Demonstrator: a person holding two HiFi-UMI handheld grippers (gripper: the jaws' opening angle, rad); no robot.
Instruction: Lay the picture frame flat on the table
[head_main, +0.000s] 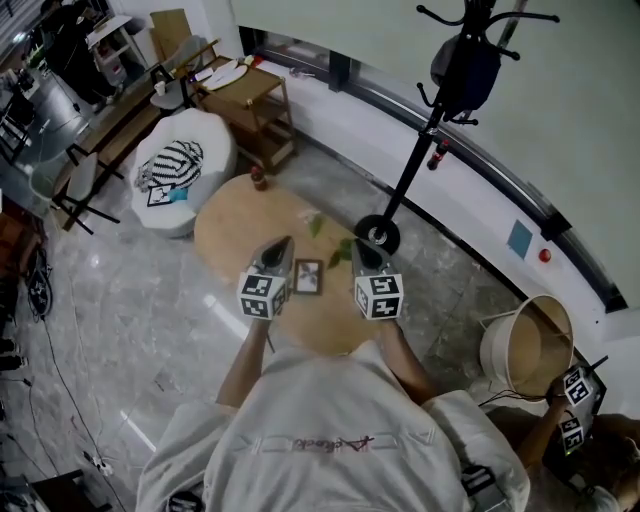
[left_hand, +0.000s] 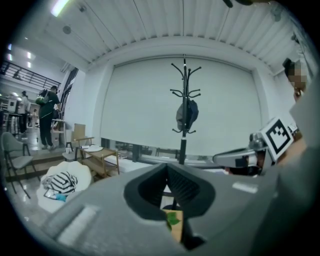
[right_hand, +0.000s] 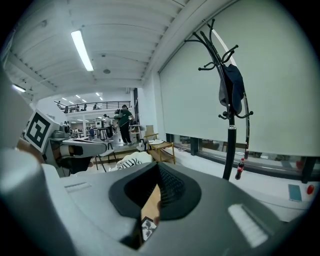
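Note:
The picture frame (head_main: 308, 277) is small and dark-edged with a pale picture. It sits on the round wooden table (head_main: 235, 235), between my two grippers and apart from both. From above I cannot tell whether it lies flat or leans. My left gripper (head_main: 283, 245) is just left of it, my right gripper (head_main: 358, 246) just right. Both have their jaws together and hold nothing. In the left gripper view the left gripper (left_hand: 167, 168) shows only a sliver of table and a green leaf (left_hand: 173, 219). Below the right gripper (right_hand: 157, 169) a small black-and-white patch (right_hand: 148, 228) shows.
Green leaves (head_main: 316, 225) lie on the table beyond the frame, and a small red bottle (head_main: 258, 177) stands at its far edge. A coat rack base (head_main: 378, 233) touches the table's right side. A white beanbag (head_main: 180, 165) and a wooden side table (head_main: 245, 90) stand beyond; a bucket (head_main: 530, 345) is at right.

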